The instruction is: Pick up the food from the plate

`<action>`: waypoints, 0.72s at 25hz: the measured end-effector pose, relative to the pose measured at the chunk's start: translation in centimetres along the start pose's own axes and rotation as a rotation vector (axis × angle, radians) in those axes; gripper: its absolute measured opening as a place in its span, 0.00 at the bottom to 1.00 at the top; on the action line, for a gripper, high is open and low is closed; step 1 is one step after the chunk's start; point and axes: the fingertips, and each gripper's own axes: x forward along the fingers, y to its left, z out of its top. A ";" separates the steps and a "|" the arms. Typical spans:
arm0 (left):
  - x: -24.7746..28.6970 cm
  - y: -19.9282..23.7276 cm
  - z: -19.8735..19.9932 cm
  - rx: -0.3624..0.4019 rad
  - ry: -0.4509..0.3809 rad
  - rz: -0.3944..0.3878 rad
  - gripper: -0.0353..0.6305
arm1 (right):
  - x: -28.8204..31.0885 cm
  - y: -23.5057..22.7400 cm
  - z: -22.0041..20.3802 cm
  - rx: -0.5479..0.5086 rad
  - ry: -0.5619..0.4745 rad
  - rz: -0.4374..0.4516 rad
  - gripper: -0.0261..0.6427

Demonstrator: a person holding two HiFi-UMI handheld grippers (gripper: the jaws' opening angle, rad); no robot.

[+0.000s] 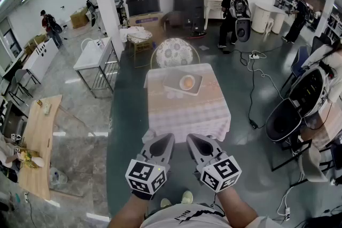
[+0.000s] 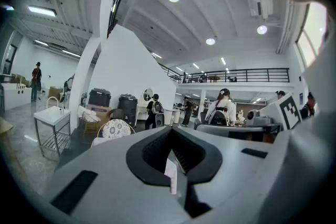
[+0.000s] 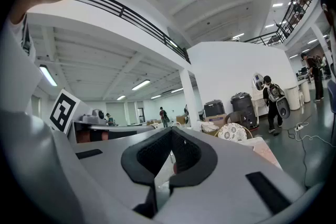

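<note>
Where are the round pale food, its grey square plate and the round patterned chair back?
Round pale food (image 1: 187,82): head view, its centre.
Grey square plate (image 1: 171,81): head view, bare left part.
Round patterned chair back (image 1: 174,53): head view, its middle.

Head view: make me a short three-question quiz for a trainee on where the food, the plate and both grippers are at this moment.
1. True or false: the left gripper and the right gripper both have their jaws shut on nothing, and neither touches the food.
2. The food lies on the plate, which is: A) on the table; B) on the floor; C) on a shelf.
3. Fill in: behind the table stands a ___ with a round patterned back.
Key: 1 true; 2 A; 3 chair.
</note>
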 end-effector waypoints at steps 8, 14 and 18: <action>1.9 -0.4 0.1 0.010 0.004 0.006 0.06 | -0.2 -2.0 0.3 -0.006 -0.003 0.001 0.06; 3.1 -1.5 -0.1 0.024 0.001 0.006 0.06 | -0.9 -3.4 0.4 0.048 -0.022 0.030 0.06; 3.8 -1.5 -0.3 0.023 0.002 0.019 0.06 | -1.1 -4.4 0.3 0.047 -0.032 0.027 0.06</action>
